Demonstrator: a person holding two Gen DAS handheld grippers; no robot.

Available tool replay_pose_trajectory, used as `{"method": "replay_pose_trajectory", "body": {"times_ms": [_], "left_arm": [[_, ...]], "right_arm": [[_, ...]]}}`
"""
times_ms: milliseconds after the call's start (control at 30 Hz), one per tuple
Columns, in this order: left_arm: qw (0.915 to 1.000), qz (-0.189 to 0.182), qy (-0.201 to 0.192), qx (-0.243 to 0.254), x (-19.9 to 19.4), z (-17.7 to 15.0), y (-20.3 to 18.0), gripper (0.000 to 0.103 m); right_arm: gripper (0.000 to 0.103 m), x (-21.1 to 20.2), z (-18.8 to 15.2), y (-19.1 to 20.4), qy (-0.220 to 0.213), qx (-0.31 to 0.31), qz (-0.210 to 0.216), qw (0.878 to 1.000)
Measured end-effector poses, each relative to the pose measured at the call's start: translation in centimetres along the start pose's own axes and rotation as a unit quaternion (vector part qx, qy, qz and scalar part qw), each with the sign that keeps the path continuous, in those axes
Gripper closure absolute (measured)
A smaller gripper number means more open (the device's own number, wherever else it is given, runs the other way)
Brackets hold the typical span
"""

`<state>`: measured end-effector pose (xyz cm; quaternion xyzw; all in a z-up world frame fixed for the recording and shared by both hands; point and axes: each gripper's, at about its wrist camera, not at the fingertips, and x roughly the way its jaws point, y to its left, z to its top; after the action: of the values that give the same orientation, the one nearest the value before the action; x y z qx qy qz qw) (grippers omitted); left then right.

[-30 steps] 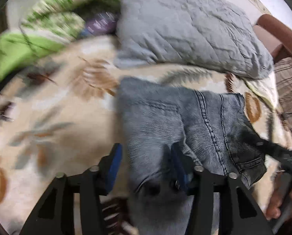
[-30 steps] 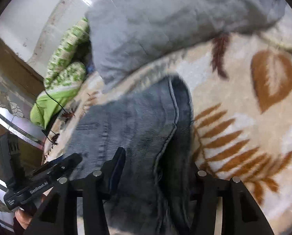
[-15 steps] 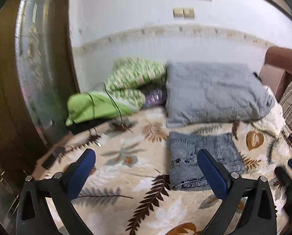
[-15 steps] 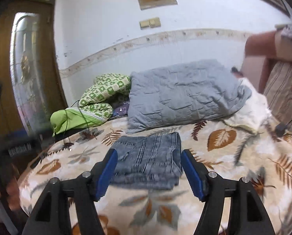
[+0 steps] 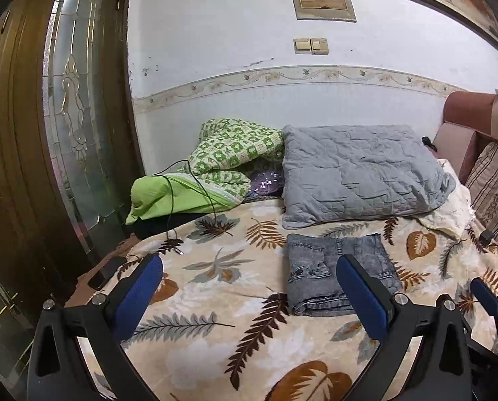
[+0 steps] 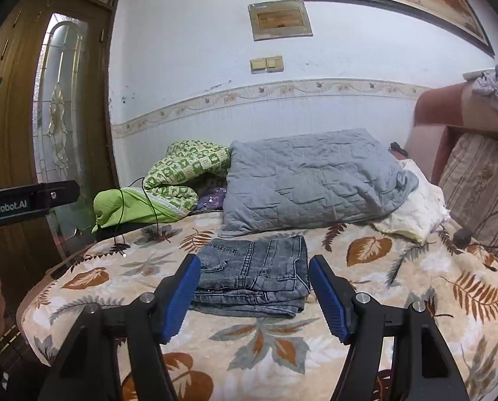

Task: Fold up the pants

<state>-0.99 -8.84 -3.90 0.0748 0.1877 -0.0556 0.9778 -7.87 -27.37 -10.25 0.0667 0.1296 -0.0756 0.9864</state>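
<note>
The grey denim pants [image 5: 312, 277] lie folded into a compact rectangle on the leaf-patterned blanket [image 5: 215, 300], just in front of the grey pillow. My left gripper [image 5: 249, 264] is held back from them and above the bed, wide open with nothing between its blue pads. In the right wrist view the same pants [image 6: 255, 274] show beyond my right gripper [image 6: 254, 264], which is open and empty and frames them without touching. One blue pad of the right gripper [image 5: 483, 294] shows at the lower right of the left view.
A grey quilted pillow [image 5: 359, 173] and a green patterned quilt [image 5: 228, 153] with a black cable lie at the back by the wall. A wooden door with glass [image 5: 65, 133] stands left. A striped cushion [image 6: 476, 180] and a black adapter [image 6: 463, 235] are right.
Both grippers let go of the pants, opened, and drew back and up from the bed. The pants now lie folded and free on the blanket.
</note>
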Motion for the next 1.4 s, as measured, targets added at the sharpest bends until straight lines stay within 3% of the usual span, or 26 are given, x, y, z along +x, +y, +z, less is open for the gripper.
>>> {"method": "replay_pose_trajectory", "body": {"times_ms": [400, 600, 867, 1400], "left_arm": [[0.9996, -0.018, 0.01, 0.02, 1.4, -0.9, -1.0, 0.0], [0.9994, -0.027, 0.014, 0.019, 1.8, -1.1, -1.1, 0.0], [0.9992, -0.032, 0.021, 0.015, 2.0, -1.3, -1.0, 0.0], [0.9991, -0.041, 0.012, 0.003, 0.9, -1.0, -0.1, 0.0]], "right_arm": [[0.032, 1.2, -0.3, 0.4, 0.001, -0.02, -0.004, 1.0], [0.032, 0.4, 1.3, 0.8, -0.026, -0.027, -0.028, 0.999], [0.027, -1.6, 3.3, 2.4, -0.023, -0.044, -0.05, 0.998], [0.027, -2.2, 3.3, 3.2, -0.013, -0.042, -0.034, 0.998]]}}
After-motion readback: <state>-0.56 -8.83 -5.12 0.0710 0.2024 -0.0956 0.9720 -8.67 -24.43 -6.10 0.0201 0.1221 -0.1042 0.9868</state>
